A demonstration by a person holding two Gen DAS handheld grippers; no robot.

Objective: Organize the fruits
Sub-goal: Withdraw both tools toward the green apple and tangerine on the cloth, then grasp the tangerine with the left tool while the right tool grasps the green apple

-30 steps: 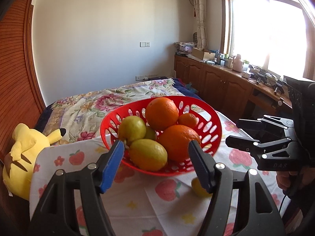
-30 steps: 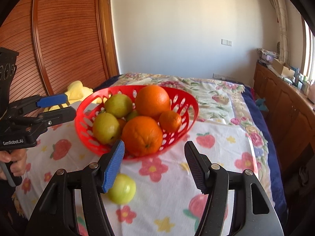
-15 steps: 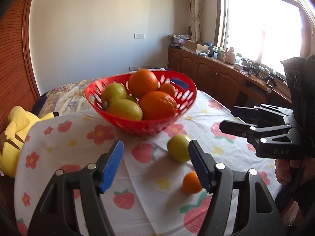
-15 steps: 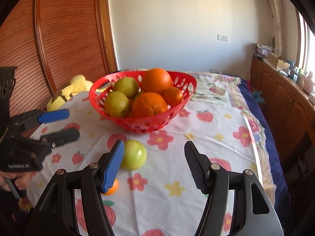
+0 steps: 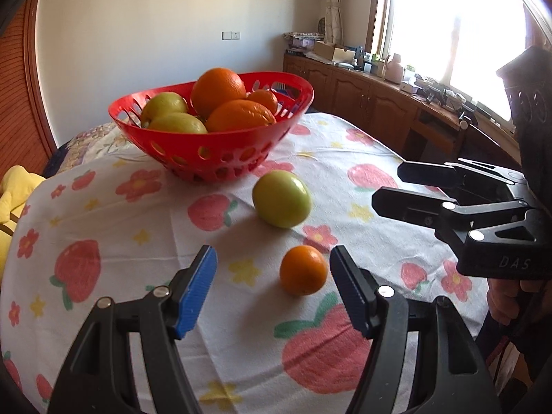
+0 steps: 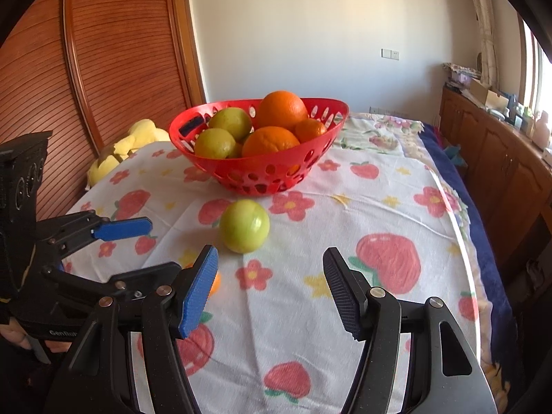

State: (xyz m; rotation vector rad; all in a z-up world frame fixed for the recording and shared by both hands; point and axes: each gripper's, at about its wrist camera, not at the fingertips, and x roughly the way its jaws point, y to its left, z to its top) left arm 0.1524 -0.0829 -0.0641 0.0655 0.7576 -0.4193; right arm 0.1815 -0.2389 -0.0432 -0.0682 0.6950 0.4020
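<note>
A red basket (image 5: pixel 207 158) (image 6: pixel 262 176) holds oranges and yellow-green fruits on the flowered tablecloth. A loose green fruit (image 5: pixel 281 198) (image 6: pixel 244 226) lies in front of it. A small orange (image 5: pixel 303 269) lies nearer; in the right wrist view it (image 6: pixel 215 283) is mostly hidden behind my finger. My left gripper (image 5: pixel 272 289) is open and empty, its fingertips either side of the small orange, just short of it; it also shows in the right wrist view (image 6: pixel 138 245). My right gripper (image 6: pixel 269 289) is open and empty, short of the green fruit; it also shows in the left wrist view (image 5: pixel 390 186).
A yellow plush toy (image 5: pixel 13 193) (image 6: pixel 131 141) lies at the table's left edge. A wooden sliding door (image 6: pixel 114 69) stands on the left. Wooden cabinets (image 5: pixel 372 107) with clutter run under the window on the right. The table edge (image 6: pixel 472 276) drops off at right.
Both grippers have pulled back from the basket and dropped lower toward the cloth. The green fruit and small orange have come into view close to the fingertips.
</note>
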